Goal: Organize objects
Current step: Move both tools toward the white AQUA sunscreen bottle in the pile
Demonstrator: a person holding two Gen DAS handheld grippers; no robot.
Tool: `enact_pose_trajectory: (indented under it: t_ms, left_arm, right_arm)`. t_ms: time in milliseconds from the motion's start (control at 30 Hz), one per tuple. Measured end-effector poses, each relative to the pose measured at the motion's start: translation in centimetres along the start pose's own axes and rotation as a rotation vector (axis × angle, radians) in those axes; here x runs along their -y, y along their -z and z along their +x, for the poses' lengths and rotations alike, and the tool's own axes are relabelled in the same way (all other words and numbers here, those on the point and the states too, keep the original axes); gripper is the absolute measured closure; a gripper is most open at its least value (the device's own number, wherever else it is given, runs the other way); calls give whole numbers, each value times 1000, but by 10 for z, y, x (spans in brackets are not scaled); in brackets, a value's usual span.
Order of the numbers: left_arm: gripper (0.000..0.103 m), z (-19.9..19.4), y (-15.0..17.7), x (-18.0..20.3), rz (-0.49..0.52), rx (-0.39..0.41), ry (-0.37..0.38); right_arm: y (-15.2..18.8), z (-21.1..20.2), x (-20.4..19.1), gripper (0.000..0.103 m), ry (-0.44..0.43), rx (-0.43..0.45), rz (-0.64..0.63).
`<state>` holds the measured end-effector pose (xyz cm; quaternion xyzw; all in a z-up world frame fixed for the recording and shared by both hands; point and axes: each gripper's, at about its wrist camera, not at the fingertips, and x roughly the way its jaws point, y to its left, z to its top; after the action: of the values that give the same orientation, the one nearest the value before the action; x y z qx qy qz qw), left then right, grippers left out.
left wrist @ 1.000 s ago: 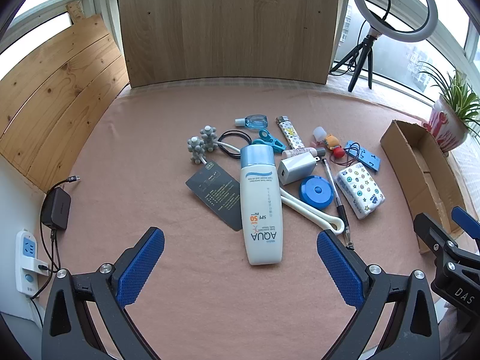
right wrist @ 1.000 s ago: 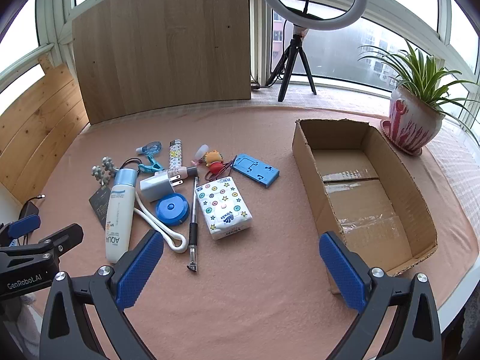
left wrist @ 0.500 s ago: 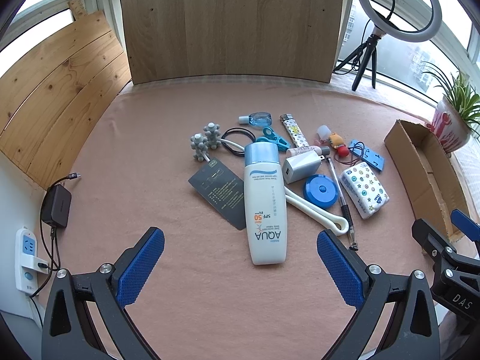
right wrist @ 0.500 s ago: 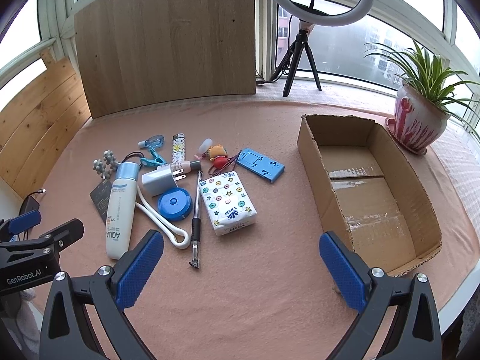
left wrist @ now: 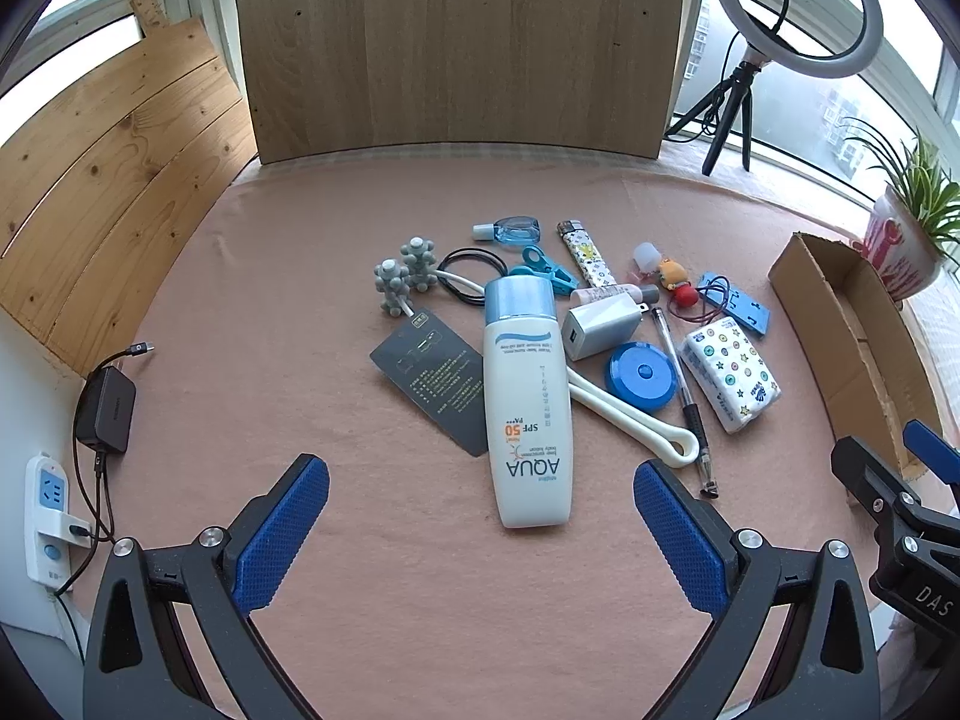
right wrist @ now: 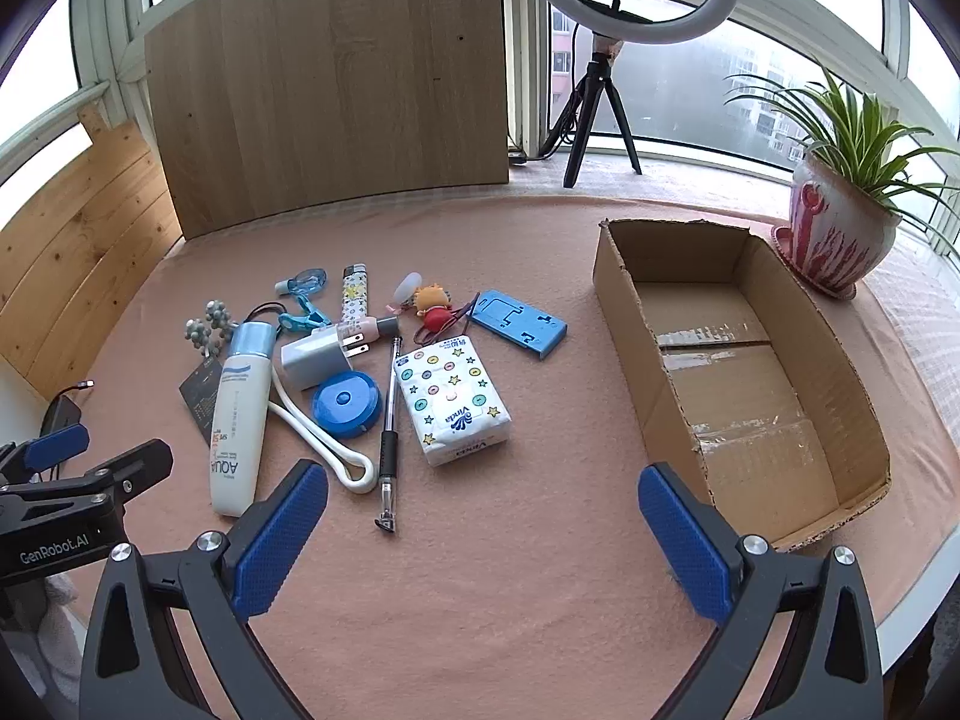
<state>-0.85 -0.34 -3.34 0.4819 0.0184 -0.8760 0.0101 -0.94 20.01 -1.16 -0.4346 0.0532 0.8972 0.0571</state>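
A pile of small items lies on the pink cloth: a white AQUA sunscreen bottle, a tissue pack, a blue tape measure, a white charger, a pen, a blue phone stand. An empty cardboard box stands to the right. My left gripper is open, just short of the bottle's base. My right gripper is open above bare cloth between the pile and the box.
A wooden board stands at the back. A potted plant and a ring light on a tripod are beyond the box. A power strip and adapter sit off the cloth's left edge.
Both grippers have risen and tilted slightly, so the objects sit a little higher in the views. Both stay open. No object has moved.
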Motion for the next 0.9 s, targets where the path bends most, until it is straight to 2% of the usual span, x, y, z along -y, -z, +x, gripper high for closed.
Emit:
enact_pose_trajectory:
  t_ms: [567, 900]
  left_arm:
    - [0, 0, 0, 4, 8, 0, 6]
    - [1, 7, 0, -5, 4, -9, 15]
  right_arm:
    - [2, 2, -1, 1, -38, -19, -10]
    - [1, 7, -7, 8, -68, -41, -12]
